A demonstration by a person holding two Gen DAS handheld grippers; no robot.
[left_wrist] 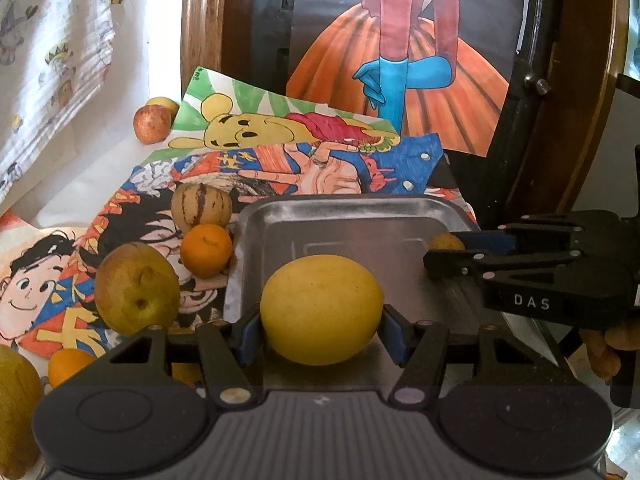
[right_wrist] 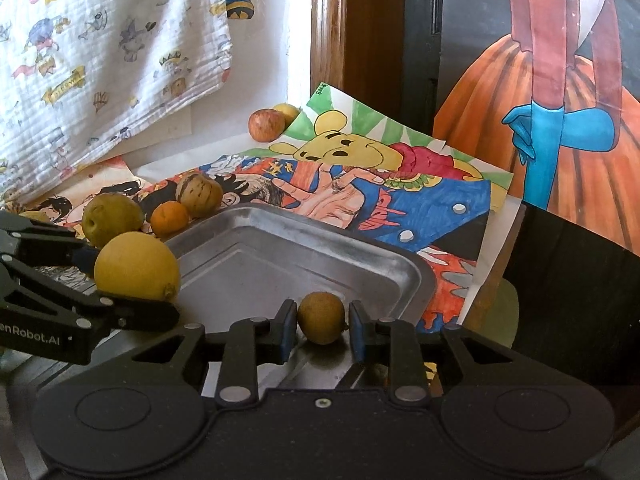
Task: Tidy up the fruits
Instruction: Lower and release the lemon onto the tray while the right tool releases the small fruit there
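Note:
My left gripper (left_wrist: 321,336) is shut on a large yellow lemon (left_wrist: 321,309), held low over the near part of the metal tray (left_wrist: 360,208). In the right wrist view the same lemon (right_wrist: 136,266) sits at the tray's left rim (right_wrist: 280,216). My right gripper (right_wrist: 322,330) is shut on a small brown-yellow fruit (right_wrist: 321,318) at the tray's near edge, its blue pads close against both sides. From the left wrist view, that right gripper (left_wrist: 436,250) reaches in from the right with the small fruit (left_wrist: 445,242) at its tips.
Left of the tray, on cartoon drawings (left_wrist: 280,168), lie a yellow-green pear (left_wrist: 136,288), an orange (left_wrist: 206,250) and a striped round fruit (left_wrist: 200,206). A red apple (left_wrist: 151,124) sits far back left. More fruit lies at the near left (left_wrist: 16,408). A patterned cloth (right_wrist: 100,60) hangs behind.

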